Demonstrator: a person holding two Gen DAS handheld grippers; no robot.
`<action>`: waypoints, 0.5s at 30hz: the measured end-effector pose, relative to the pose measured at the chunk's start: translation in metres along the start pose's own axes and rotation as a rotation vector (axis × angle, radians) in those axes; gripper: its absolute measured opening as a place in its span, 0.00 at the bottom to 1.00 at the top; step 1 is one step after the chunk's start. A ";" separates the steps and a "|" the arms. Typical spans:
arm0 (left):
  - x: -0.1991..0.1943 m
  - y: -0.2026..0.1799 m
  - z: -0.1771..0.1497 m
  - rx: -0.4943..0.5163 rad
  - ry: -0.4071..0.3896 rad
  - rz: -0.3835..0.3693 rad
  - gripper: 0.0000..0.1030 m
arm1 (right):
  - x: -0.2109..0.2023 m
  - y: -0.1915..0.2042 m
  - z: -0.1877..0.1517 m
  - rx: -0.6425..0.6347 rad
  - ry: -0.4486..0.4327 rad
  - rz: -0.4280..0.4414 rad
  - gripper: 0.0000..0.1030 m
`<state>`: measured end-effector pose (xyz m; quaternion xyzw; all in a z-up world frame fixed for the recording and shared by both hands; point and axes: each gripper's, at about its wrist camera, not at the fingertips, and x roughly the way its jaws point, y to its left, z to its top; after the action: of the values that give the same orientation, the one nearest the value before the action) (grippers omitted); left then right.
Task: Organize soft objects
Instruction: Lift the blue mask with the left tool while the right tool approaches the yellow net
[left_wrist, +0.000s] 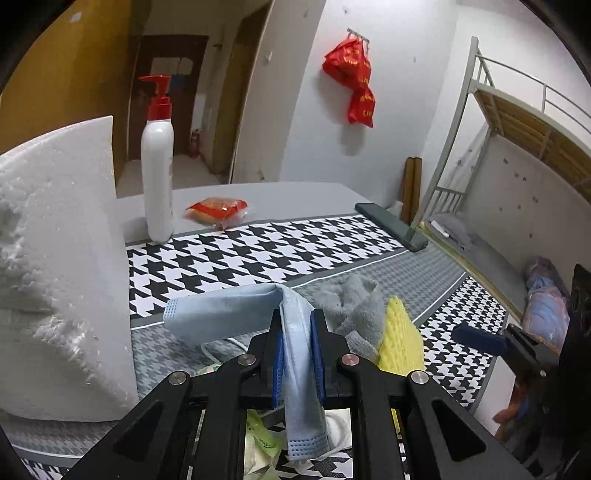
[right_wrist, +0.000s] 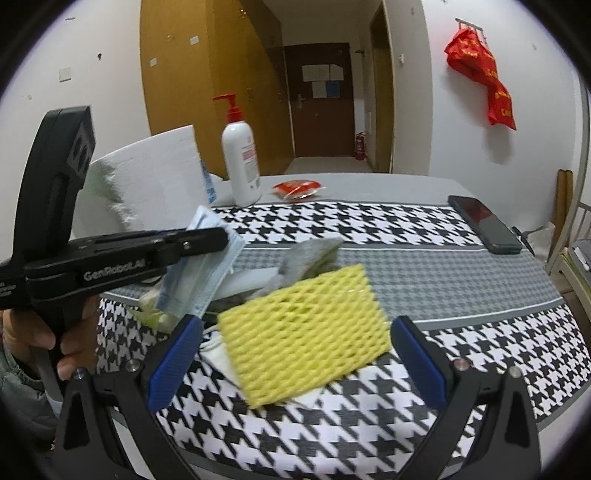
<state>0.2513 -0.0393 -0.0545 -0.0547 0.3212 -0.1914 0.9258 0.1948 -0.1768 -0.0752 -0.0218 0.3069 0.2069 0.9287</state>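
A light blue face mask (left_wrist: 236, 314) is pinched between the blue pads of my left gripper (left_wrist: 297, 325), which is shut on it; one end droops below the jaws. The same mask (right_wrist: 199, 273) hangs beside the left gripper's black body in the right wrist view. Just right of it lie a grey cloth (left_wrist: 351, 306) and a yellow foam net (left_wrist: 400, 336). My right gripper (right_wrist: 295, 332) stands open, its blue pads wide on either side of the yellow foam net (right_wrist: 306, 332), not touching it. The grey cloth (right_wrist: 314, 254) lies behind the net.
A white foam block (left_wrist: 62, 266) stands at the left. A white pump bottle (left_wrist: 158, 173), a red snack packet (left_wrist: 218, 208) and a dark phone (left_wrist: 391, 226) sit further back on the houndstooth tablecloth (left_wrist: 258, 254). A metal bunk bed (left_wrist: 517, 122) is at the right.
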 end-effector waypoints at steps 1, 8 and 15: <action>0.000 0.000 0.000 -0.002 0.000 0.006 0.14 | 0.000 0.004 0.000 -0.009 0.001 0.004 1.00; -0.002 0.003 -0.001 -0.005 -0.006 0.026 0.14 | 0.007 0.018 -0.007 -0.032 0.016 -0.097 1.00; -0.003 0.002 -0.002 -0.001 -0.009 0.022 0.14 | 0.012 0.016 -0.005 -0.012 0.046 -0.081 0.99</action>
<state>0.2484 -0.0363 -0.0547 -0.0527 0.3176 -0.1805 0.9294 0.1944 -0.1585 -0.0844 -0.0447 0.3258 0.1703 0.9289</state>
